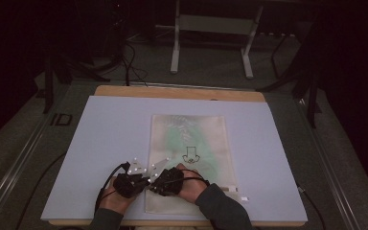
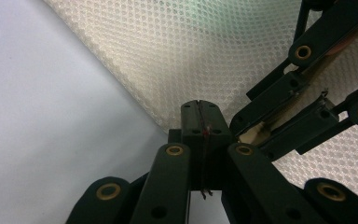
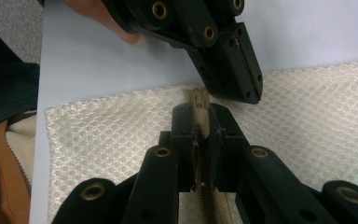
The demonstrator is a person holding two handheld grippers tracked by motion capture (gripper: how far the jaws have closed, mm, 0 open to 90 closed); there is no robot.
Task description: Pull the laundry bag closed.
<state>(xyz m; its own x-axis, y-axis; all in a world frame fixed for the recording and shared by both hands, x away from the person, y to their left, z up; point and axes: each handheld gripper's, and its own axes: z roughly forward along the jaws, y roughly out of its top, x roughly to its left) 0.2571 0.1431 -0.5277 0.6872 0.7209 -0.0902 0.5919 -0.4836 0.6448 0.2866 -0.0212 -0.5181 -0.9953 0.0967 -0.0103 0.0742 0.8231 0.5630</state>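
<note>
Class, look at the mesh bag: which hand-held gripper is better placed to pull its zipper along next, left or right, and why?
Probably the right hand-held gripper: it is shut on the zipper pull, with the zipper running between its jaws. The left hand-held gripper pinches the mesh bag at its edge, so it suits bracing.

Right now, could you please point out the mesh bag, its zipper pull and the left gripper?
mesh bag (image 1: 206,134), high view, printed middle.
zipper pull (image 3: 198,99), right gripper view, tab end.
left gripper (image 2: 199,108), left gripper view, closed tips.
</note>
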